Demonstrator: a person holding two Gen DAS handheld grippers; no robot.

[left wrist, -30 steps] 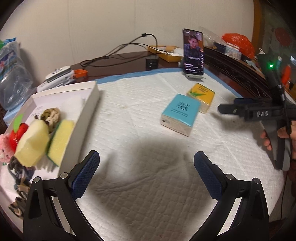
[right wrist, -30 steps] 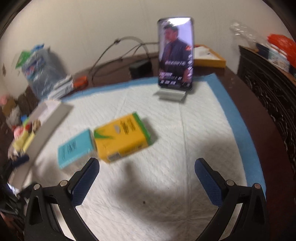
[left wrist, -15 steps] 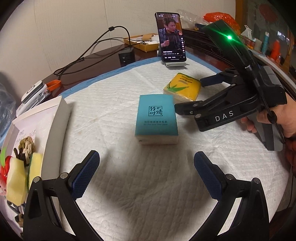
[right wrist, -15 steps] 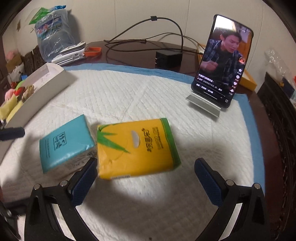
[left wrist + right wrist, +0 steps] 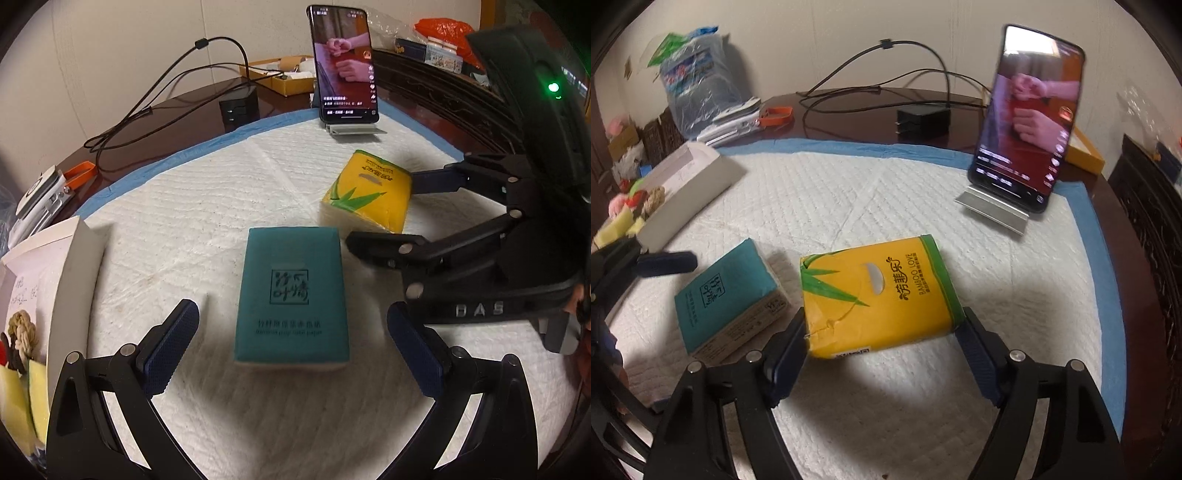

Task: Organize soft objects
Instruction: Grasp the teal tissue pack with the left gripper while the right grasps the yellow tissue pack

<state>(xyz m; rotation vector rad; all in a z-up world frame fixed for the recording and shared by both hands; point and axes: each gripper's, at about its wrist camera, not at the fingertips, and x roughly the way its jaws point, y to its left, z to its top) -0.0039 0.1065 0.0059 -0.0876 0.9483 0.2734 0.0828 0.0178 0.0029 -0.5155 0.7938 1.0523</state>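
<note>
Right gripper (image 5: 882,347): jaws closing around the yellow tissue pack (image 5: 879,295); the blue pads flank its near end, the left one at the pack's crumpled corner, the right one at its green edge; firm pressing cannot be told.
Left gripper (image 5: 293,354): jaws spread wide, holding nothing; the teal tissue pack (image 5: 291,295) lies flat between the fingers, clear of both pads.
Yellow tissue pack: on the white quilted pad (image 5: 905,192), just to the right of the teal pack in the right wrist view, its bamboo-leaf print facing up.
Teal tissue pack: flat on the pad, printed face up, near the pad's middle.
White box (image 5: 74,266): at the left edge of the pad, open; it contains yellow sponges (image 5: 16,402) and a knotted rope piece (image 5: 22,332).
Phone (image 5: 1030,118): propped upright on a metal stand (image 5: 993,214) at the far side of the pad, screen lit.
Surface (image 5: 849,122): dark wood beyond the pad's blue border, carrying a black charger block (image 5: 923,118) and looping cables (image 5: 166,92).
Person's hand (image 5: 581,306): only a sliver shows behind the right gripper's body.
</note>
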